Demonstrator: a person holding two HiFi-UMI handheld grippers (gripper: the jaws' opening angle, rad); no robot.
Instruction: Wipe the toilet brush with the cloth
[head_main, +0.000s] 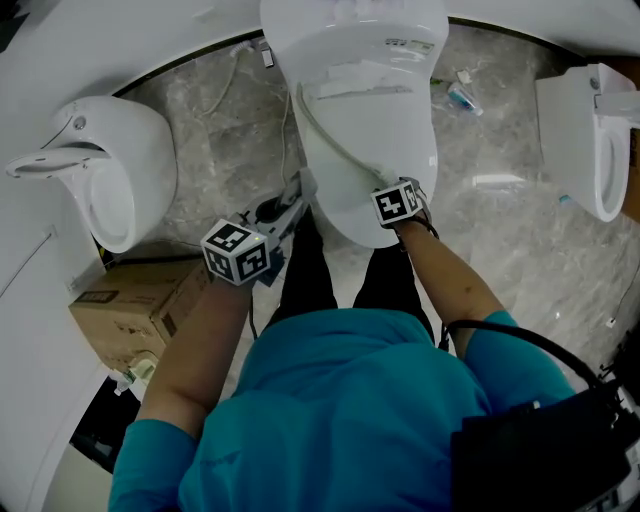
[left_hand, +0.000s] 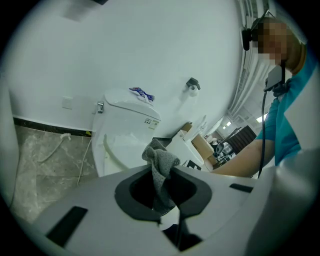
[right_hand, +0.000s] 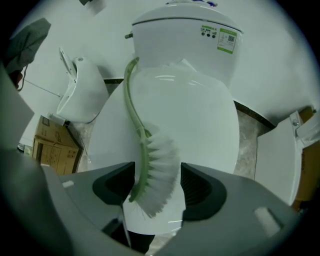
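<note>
- The white ceramic toilet (head_main: 372, 105) has its lid closed, and the task's thing lies on this lid.
- The curved toilet brush with green handle and white bristles (right_hand: 144, 145) has its long axis from the tank to the lid's front edge. Its head points to the person, bristles to the right.
- The right gripper (right_hand: 157, 184) has its jaws spread around the head, not pressing.
- The left gripper (left_hand: 165, 200) pinches the grey knitted cloth (left_hand: 161, 167), apart from the brush.
- I judge that wiping is not begun; grasping and rubbing remain.
</note>
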